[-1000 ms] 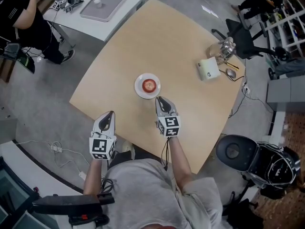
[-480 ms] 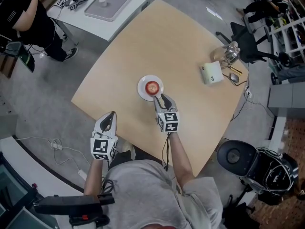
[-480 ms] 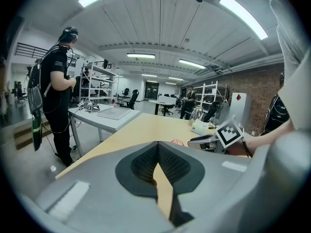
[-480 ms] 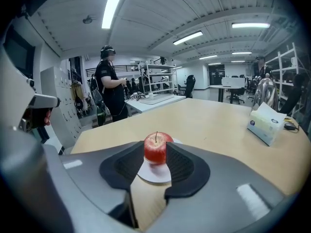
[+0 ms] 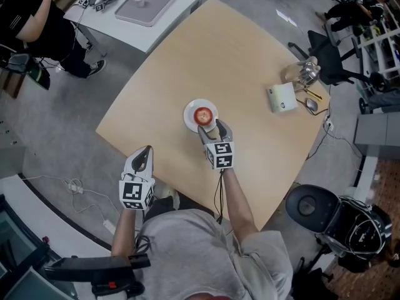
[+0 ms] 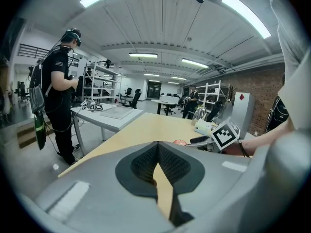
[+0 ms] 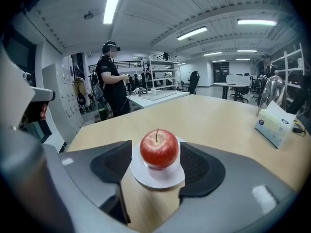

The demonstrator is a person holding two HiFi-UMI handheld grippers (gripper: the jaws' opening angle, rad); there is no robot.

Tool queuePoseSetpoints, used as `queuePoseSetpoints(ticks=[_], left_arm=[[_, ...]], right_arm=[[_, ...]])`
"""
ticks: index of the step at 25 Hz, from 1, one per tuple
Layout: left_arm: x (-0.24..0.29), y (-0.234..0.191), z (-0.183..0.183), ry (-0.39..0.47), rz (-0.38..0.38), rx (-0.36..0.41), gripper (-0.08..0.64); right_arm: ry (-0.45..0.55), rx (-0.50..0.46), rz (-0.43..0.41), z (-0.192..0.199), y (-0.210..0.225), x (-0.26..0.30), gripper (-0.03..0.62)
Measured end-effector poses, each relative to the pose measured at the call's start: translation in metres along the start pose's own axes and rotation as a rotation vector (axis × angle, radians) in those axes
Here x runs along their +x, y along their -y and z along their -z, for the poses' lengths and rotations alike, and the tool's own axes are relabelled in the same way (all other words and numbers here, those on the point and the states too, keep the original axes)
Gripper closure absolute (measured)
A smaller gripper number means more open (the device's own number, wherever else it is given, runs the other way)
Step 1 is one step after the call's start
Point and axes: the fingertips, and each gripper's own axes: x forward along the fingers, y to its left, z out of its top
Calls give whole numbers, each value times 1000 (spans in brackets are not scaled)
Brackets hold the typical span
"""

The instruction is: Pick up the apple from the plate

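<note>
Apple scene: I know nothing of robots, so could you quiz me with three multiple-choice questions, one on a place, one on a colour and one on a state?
1. Where is the apple?
A. On the floor
B. On a plate on the table
C. In the left gripper

2. What colour is the apple?
A. Green
B. Yellow
C. Red

3. How do the right gripper's fingers stand?
A. Apart, not pressing the apple
B. Shut tight, nothing near
C. Clamped on a box

Answers:
1. B: the right gripper view shows it sitting on the white plate on the wooden top.
2. C: its skin is plainly red.
3. A: the fingers have just been opening, and the apple shows between them, unpressed.
</note>
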Motion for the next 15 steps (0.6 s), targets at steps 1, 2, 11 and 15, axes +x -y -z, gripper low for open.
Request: queuePoseSetpoints(ticks=[1, 2, 11, 15], left_arm=[[0, -1, 1, -1, -2, 0, 540], [0, -2, 1, -2, -3, 0, 540], [9, -2, 4, -16, -8, 1, 540], [13, -3, 4, -21, -8, -4, 540]], right_arm=[[0, -4, 1, 0, -1, 2, 284], [-1, -7, 1, 0, -1, 4, 274], [-36, -36, -10, 8, 3, 23, 202], [-47, -35, -16, 11, 4, 29, 190]])
